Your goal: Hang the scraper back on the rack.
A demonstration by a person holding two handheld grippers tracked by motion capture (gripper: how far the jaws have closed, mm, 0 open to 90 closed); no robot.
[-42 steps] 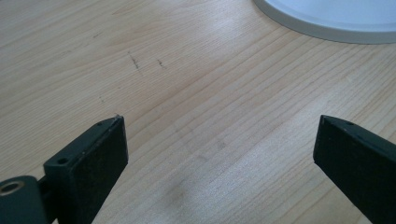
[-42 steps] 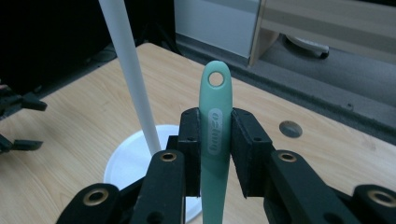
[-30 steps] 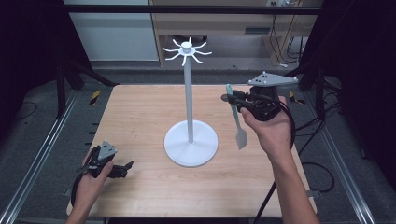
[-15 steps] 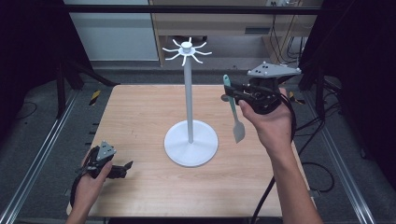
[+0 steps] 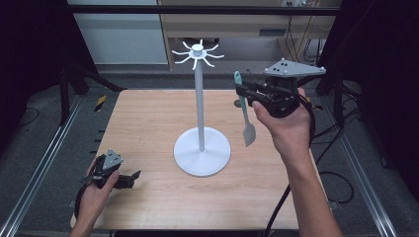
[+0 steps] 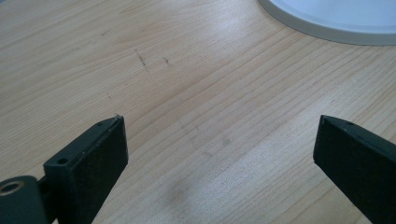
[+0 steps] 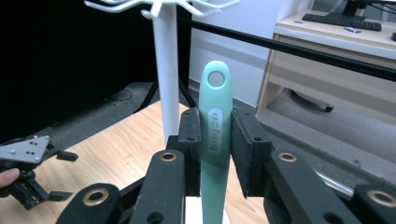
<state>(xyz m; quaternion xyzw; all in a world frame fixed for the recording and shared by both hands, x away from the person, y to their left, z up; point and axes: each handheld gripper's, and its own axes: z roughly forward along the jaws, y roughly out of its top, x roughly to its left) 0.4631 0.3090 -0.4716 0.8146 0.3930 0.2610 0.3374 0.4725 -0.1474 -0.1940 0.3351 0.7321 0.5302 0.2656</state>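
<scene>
We hold the light, stiff mint-green spatula [image 7: 214, 135] upright right of the hook stand [image 5: 200, 103], our right hand-held gripper [image 5: 242, 91] clamped on its handle below the hanging hole, leaving it free.

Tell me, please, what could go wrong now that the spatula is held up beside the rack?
The right gripper clamps the green spatula only on its handle, so the hanging blade could swing and pivot in the grip. The hole in its end is small and may miss a hook. A bump could rock the white rack.
</scene>
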